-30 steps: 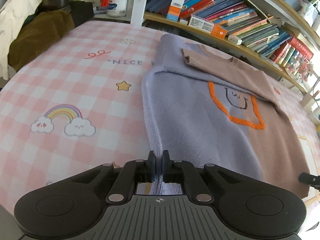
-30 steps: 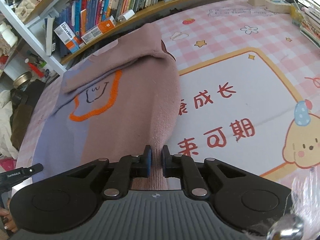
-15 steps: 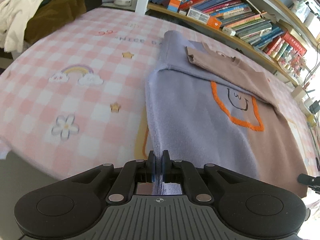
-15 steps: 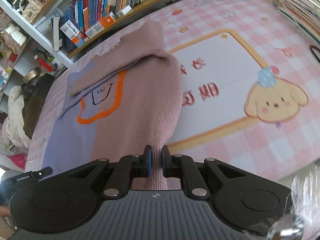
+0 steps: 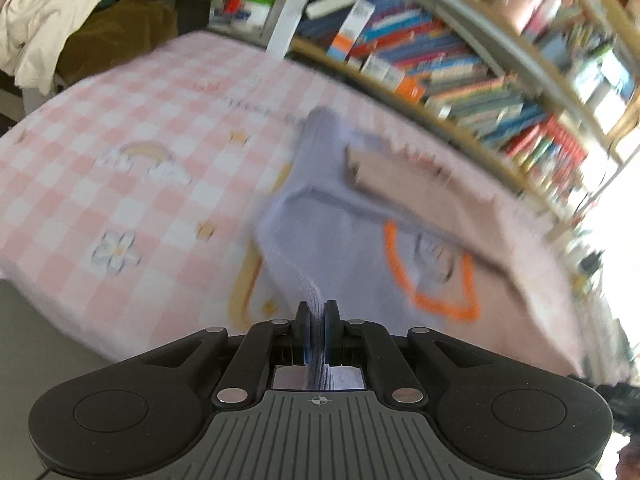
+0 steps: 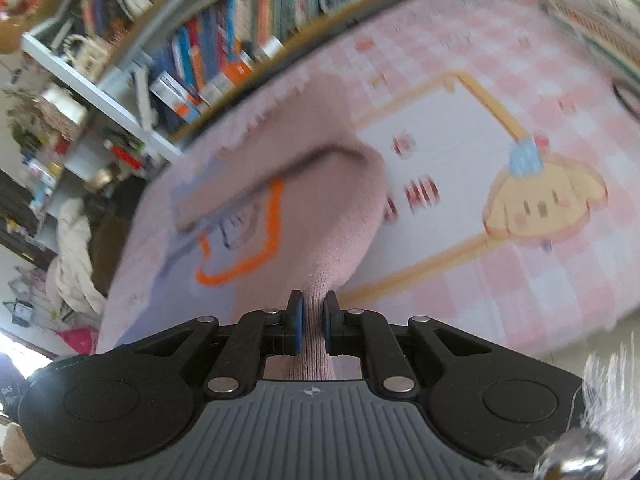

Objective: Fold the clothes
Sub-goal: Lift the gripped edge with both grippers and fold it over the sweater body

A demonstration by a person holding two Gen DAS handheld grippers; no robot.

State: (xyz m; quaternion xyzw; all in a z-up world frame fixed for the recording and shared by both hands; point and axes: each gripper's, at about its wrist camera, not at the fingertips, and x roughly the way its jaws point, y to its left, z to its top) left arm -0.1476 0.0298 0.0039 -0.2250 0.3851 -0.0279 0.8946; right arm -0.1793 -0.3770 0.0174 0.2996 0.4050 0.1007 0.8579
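Left gripper (image 5: 318, 320) clamped on the lilac corner of the sweater (image 5: 360, 248), bottom centre of frame. Right gripper (image 6: 313, 320) clamped on its pink corner. Sweater (image 6: 320, 200) stretches from both toward mid-frame over the pink checked blanket (image 5: 120, 160); bookshelf (image 5: 460, 60) upper right. Both views blurred.

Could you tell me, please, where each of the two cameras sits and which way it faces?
Left wrist: on the left gripper, looking down along its fingers over the sweater's lilac half toward bookshelves.
Right wrist: on the right gripper, facing the sweater's pink half and blanket.
Shared: the sweater's orange outline, the bookshelves.
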